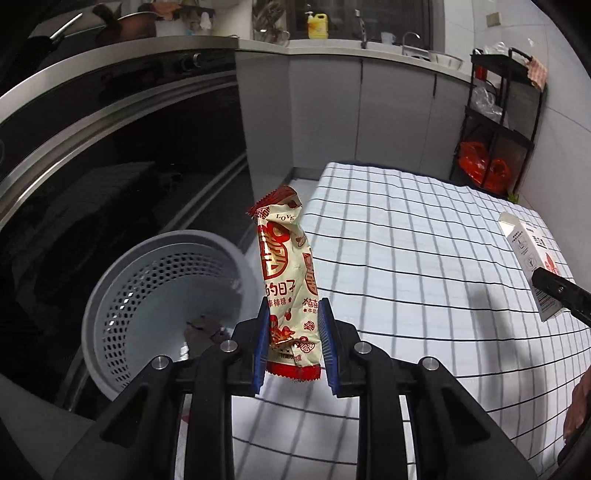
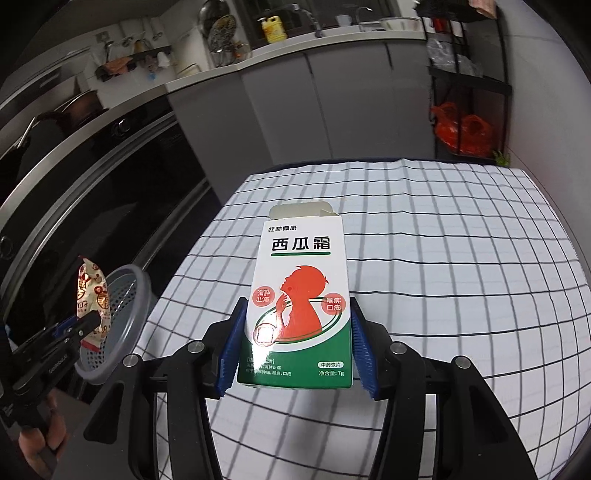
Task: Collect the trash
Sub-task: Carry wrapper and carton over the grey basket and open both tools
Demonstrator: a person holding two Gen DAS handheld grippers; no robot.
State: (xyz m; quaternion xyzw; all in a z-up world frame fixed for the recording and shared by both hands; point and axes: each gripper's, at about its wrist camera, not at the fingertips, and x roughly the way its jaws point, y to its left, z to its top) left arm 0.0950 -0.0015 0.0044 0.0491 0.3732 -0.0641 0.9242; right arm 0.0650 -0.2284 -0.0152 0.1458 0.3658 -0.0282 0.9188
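Observation:
My left gripper [image 1: 294, 325] is shut on a cream and red candy wrapper [image 1: 286, 266], held upright at the table's left edge, just right of a grey perforated waste basket [image 1: 122, 295] on the floor. Something dark lies in the basket's bottom. My right gripper [image 2: 297, 332] is shut on a white, red and green medicine box [image 2: 299, 295] with its top flap open, held above the checked tablecloth [image 2: 443, 258]. The right wrist view also shows the left gripper [image 2: 79, 326] with the wrapper [image 2: 92, 295] in front of the basket [image 2: 125, 332]. The box [image 1: 532, 258] shows at the far right of the left wrist view.
A dark oven front [image 1: 110, 166] stands behind the basket. Grey kitchen cabinets [image 1: 351, 103] run along the back with a yellow bottle [image 1: 317, 26] on the counter. A black shelf rack [image 1: 498, 122] with orange bags stands at the back right. A person's hand [image 2: 40, 435] holds the left gripper.

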